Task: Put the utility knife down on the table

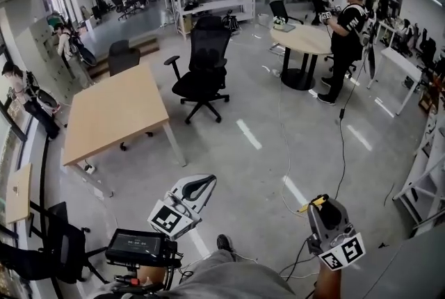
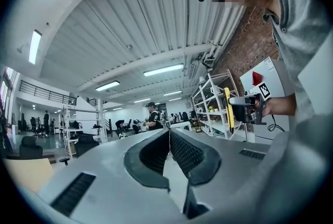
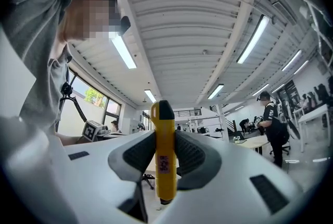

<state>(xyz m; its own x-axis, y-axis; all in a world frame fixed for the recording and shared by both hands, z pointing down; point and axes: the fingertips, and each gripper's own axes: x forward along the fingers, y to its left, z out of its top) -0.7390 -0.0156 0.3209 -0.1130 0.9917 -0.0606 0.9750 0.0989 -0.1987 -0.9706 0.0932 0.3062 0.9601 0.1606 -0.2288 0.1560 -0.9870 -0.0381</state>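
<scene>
A yellow utility knife (image 3: 163,158) with a black tip stands upright between the pads of my right gripper (image 3: 165,137), which is shut on it. From the head view, the right gripper (image 1: 323,211) is held low at the right, with the knife's yellow end (image 1: 318,201) showing at its front. My left gripper (image 1: 197,188) is low at the left, jaws pressed together with nothing between them (image 2: 169,133). In the left gripper view the knife (image 2: 227,109) shows upright in the right gripper (image 2: 243,109). A light wooden table (image 1: 118,117) stands ahead to the left.
A black office chair (image 1: 204,68) stands beside the wooden table. At the back right a person (image 1: 345,37) stands by a round table (image 1: 306,40). Cables (image 1: 285,172) lie on the grey floor. White shelving (image 1: 424,172) is at the right, and a small screen (image 1: 139,247) sits near my left gripper.
</scene>
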